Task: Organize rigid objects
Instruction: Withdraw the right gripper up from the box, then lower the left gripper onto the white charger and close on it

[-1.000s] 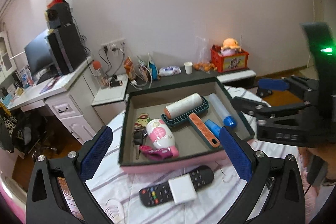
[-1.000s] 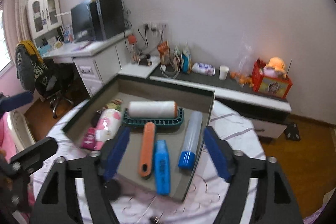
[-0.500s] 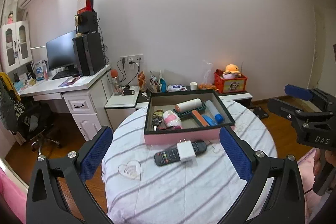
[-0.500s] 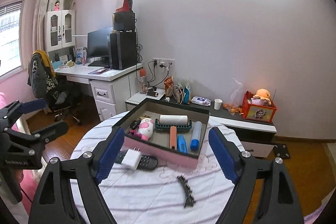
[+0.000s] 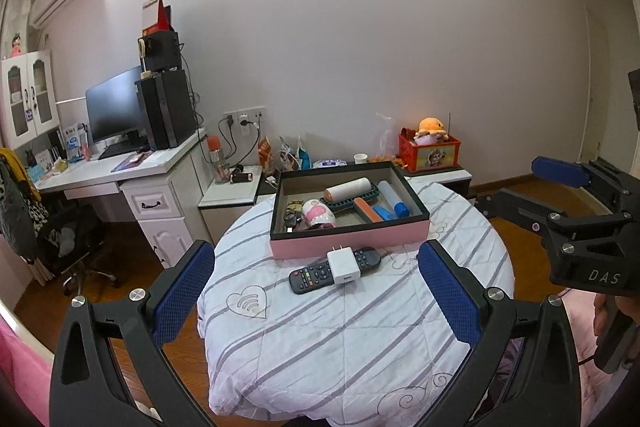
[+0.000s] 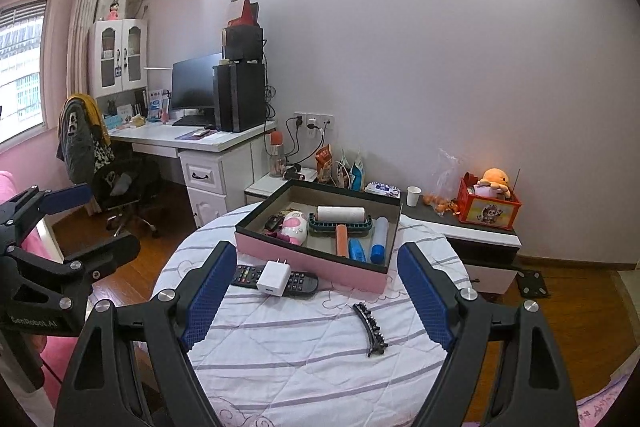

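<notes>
A pink box (image 5: 348,241) with a dark rim stands on the far side of the round table (image 5: 340,327); it also shows in the right wrist view (image 6: 304,259). In it lie a lint roller (image 5: 347,188), a blue tube (image 5: 394,198) and a pink-white toy (image 5: 318,215). A white charger (image 5: 343,265) lies on a black remote (image 5: 312,273) in front of the box. A black hair clip (image 6: 370,329) lies on the cloth. My left gripper (image 5: 316,293) and right gripper (image 6: 316,297) are open, empty and held back above the table's near side.
A white desk (image 5: 132,171) with monitor and computer tower stands at the left, an office chair (image 5: 68,239) beside it. A low cabinet (image 6: 460,227) behind the table carries a red toy box (image 6: 489,205), a cup and packets. Wooden floor surrounds the table.
Both grippers have pulled far back and up from the box, so the whole table is now in view. Both stayed open and empty. The objects have not moved.
</notes>
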Tool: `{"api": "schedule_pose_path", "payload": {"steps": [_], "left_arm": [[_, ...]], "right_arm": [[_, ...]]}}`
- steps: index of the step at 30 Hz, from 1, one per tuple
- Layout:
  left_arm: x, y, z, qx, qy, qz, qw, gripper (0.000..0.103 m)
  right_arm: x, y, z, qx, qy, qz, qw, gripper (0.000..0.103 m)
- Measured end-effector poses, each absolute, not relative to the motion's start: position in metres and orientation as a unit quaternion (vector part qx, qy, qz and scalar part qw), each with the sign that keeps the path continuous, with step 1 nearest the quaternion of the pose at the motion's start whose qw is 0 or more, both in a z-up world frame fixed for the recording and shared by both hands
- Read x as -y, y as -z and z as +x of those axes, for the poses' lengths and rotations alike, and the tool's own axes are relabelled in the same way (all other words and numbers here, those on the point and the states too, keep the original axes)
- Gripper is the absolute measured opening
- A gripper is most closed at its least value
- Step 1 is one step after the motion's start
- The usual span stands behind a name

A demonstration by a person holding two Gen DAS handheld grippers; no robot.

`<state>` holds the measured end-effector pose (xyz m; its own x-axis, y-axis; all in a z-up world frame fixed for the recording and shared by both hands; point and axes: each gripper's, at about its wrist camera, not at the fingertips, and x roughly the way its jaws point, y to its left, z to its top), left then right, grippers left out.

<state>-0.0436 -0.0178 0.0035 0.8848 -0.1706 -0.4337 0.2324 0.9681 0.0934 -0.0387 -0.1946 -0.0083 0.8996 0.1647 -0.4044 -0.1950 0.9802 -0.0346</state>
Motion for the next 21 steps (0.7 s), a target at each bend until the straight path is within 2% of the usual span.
{"api": "schedule_pose_path", "payload": {"steps": [12,21], "left_arm": [[0.034,0.018,-0.02,-0.249,0.105,0.083,0.959,0.103],[0.055,0.067,0.028,-0.316,0.111,0.098,0.937,0.103]], "right_arm": [[0.204,0.038,-0.025,-0.24,-0.091,-0.025,0.966,0.084],[0.228,0.078,0.009,-0.292,-0.076,-0.007,0.953,0.084]]}}
